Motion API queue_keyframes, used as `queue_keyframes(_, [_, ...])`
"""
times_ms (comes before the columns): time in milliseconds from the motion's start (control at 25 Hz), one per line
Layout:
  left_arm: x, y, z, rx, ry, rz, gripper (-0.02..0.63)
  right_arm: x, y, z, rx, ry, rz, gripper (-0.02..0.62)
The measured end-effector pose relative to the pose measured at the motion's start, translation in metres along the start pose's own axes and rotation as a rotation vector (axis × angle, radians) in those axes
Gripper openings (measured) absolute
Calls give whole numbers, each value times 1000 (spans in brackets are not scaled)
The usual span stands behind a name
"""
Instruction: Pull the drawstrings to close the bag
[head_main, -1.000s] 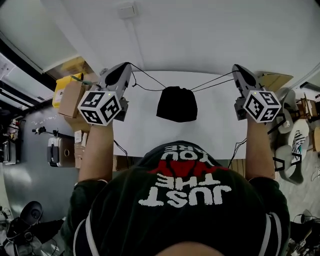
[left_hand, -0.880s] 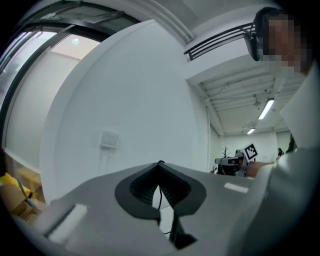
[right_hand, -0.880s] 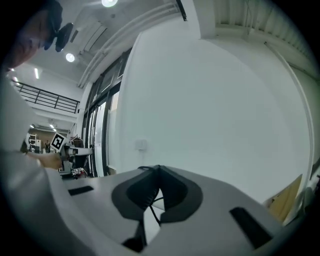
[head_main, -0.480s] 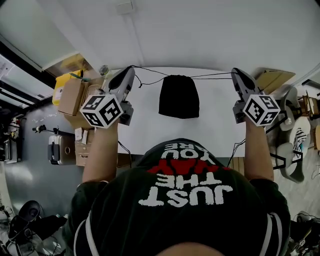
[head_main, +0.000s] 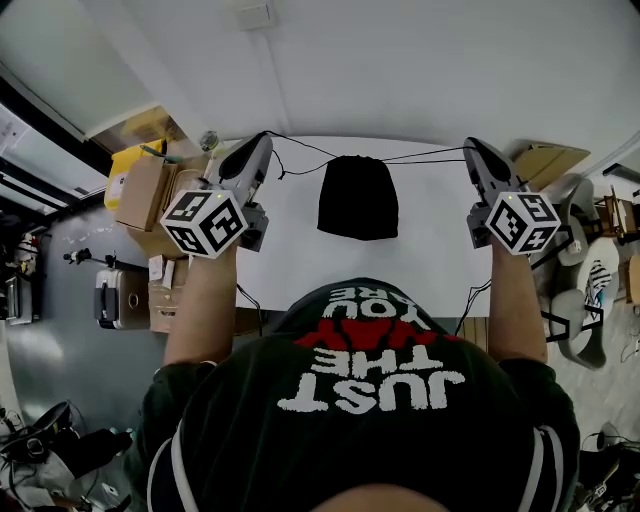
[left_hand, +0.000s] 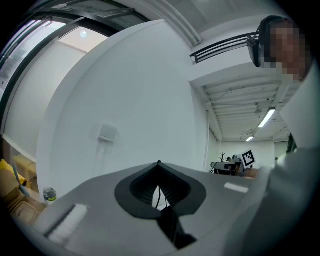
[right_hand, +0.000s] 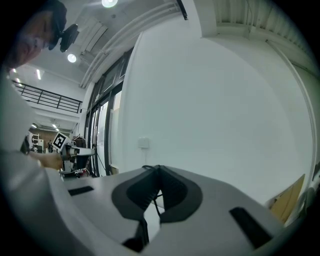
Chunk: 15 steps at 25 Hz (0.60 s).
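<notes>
Bag (head_main: 357, 197), black and cinched at its mouth, lies on the white worktop (head_main: 290, 250) midway between both hands. Left gripper (head_main: 262, 140) and right gripper (head_main: 470, 146) each have jaws clenched on a drawstring (head_main: 425, 155). The cords run sideways from the bag's far edge, and neither hand is nearer.

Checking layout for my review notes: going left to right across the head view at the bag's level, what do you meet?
Cardboard box → left claw → left string → bag → right string → right claw.
</notes>
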<state>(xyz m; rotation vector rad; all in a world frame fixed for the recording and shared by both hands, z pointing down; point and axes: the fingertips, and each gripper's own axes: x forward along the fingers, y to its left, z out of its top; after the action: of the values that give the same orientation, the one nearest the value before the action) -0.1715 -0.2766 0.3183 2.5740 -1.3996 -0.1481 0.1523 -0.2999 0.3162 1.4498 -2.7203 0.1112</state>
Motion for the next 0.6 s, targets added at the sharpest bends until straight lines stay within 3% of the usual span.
queue_keyframes(600, [0,-2,3,7,-4,-11,2,0,1,2,-17,5,1,5])
